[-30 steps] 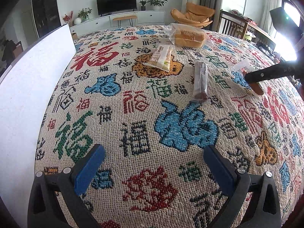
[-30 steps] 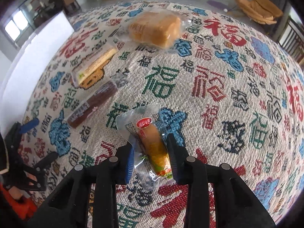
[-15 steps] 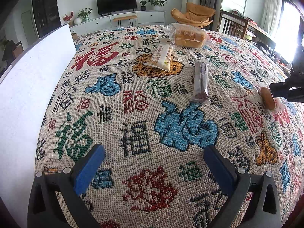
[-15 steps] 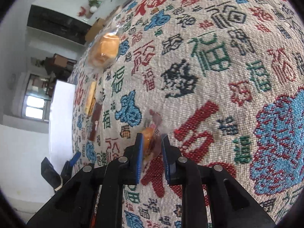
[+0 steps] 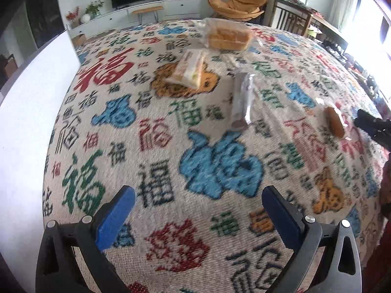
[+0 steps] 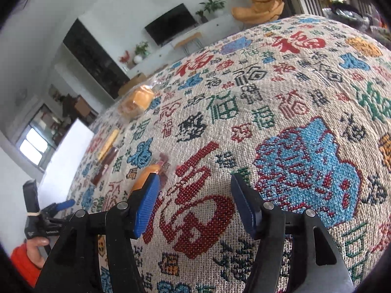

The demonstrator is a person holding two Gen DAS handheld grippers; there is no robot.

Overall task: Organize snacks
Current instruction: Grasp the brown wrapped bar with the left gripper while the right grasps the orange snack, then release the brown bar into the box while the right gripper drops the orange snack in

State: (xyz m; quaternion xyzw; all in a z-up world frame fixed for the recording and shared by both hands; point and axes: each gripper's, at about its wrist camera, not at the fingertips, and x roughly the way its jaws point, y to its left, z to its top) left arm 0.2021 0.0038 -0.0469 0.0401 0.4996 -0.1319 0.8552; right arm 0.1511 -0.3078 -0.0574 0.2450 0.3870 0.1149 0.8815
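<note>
In the left wrist view, a white board (image 5: 27, 112) filled the left edge of the frame, beside the woven cloth (image 5: 171, 146) patterned with coloured characters. The left gripper (image 5: 198, 210) stood at the bottom with its blue pads spread wide over bare cloth, nothing between them. Above centre lay a pale sandwich pack (image 5: 189, 69), and behind it, near the top, a bagged bread loaf (image 5: 227, 36). Just right of centre a long dark bar in a clear wrapper (image 5: 240, 102) lay lengthwise on the cloth. Further right, close to the edge, the wrapped sausage bun (image 5: 333, 122) lay flat, with the black tip of the right gripper (image 5: 374, 127) just beside it, not touching.

In the right wrist view, a hand in an orange sleeve (image 6: 36, 246) held the left gripper (image 6: 58, 206) at the lower left. Up the left side sat the bar (image 6: 105, 166), the sandwich pack (image 6: 108, 141) and the loaf (image 6: 138, 100). The sausage bun (image 6: 149, 171) lay on the cloth (image 6: 281, 97) just beyond the left finger of the right gripper (image 6: 195, 193), outside the gap. The jaws were opening, with only cloth between the pads.
</note>
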